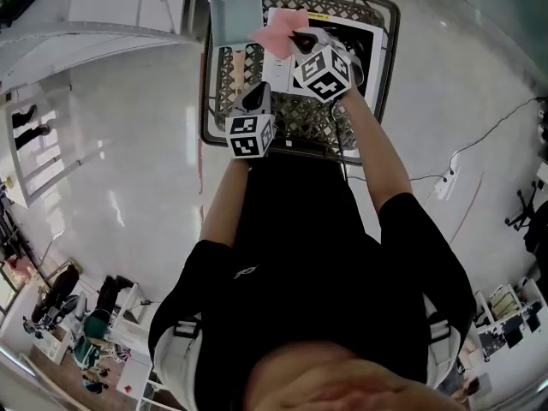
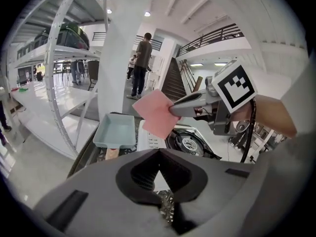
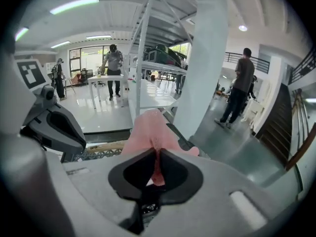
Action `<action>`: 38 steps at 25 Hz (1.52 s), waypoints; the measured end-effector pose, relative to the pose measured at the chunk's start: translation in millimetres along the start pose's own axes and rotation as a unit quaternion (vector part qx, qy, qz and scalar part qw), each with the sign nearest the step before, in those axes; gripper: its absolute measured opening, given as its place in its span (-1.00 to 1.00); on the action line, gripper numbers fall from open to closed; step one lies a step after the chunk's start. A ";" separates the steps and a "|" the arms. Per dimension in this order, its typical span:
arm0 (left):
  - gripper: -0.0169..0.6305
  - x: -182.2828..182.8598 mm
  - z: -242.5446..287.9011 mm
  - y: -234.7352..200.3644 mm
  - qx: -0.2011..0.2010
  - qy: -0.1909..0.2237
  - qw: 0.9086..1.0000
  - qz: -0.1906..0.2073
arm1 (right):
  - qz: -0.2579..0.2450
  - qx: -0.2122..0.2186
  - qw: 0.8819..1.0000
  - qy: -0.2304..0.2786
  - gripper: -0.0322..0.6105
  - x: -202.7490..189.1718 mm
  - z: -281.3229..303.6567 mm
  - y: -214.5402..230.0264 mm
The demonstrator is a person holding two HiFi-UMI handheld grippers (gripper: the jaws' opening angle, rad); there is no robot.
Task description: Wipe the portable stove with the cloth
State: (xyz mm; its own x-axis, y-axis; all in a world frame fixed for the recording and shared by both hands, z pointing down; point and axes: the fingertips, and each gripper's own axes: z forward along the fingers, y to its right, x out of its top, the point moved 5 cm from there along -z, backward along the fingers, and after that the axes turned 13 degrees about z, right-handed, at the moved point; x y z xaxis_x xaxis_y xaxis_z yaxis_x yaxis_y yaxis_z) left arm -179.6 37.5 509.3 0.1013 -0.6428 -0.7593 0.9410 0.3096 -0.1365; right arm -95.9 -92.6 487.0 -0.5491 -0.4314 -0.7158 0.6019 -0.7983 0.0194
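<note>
**Head view: right gripper (image 1: 298, 38) holding the pink cloth (image 1: 276, 34) over the portable stove (image 1: 370, 37)**

The person stands at a wire-mesh table (image 1: 312, 122) and holds both grippers out over it. The white portable stove lies on the far part of the table, with a pale blue tray (image 1: 235, 14) just beside it on the left.

Right gripper: the right gripper view shows the jaws pressed together on a fold of the pink cloth. The rest of the cloth bulges forward beyond the tips. In the left gripper view the cloth hangs as a flat square from those tips. It is raised clear of the stove's top, in front of the stove's left end and near the tray.

Left gripper (image 1: 259, 92): it sits nearer the person, over bare mesh and short of the stove. In its own view the jaws meet with nothing between them, and they touch neither stove nor cloth. The stove's round burner shows just beyond them — to the right of the tray.

The two grippers are near each other but apart.
</note>
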 end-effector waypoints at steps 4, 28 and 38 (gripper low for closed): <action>-0.95 -7.3 -6.4 -9.2 0.009 -0.001 1.000 -0.013 | -0.031 0.020 0.999 -0.019 -0.81 -0.4 32.5 -24.5; -0.95 -11.2 12.7 -14.5 -0.016 -0.010 0.999 -0.029 | -0.088 0.001 0.985 -0.151 -0.80 -71.9 68.6 -14.4; -0.95 -2.9 28.6 2.7 -0.054 -0.024 0.998 0.005 | -0.060 -0.032 0.986 -0.149 -0.80 -89.0 48.3 9.9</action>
State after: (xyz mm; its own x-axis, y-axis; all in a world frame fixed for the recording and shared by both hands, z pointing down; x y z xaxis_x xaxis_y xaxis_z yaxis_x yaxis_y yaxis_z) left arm -168.1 20.2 529.3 0.1281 -0.6712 -0.7301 0.8995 0.3887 -0.1995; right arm -69.0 -82.4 584.6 -0.7595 -0.4470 -0.4726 0.5520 -0.8272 -0.1048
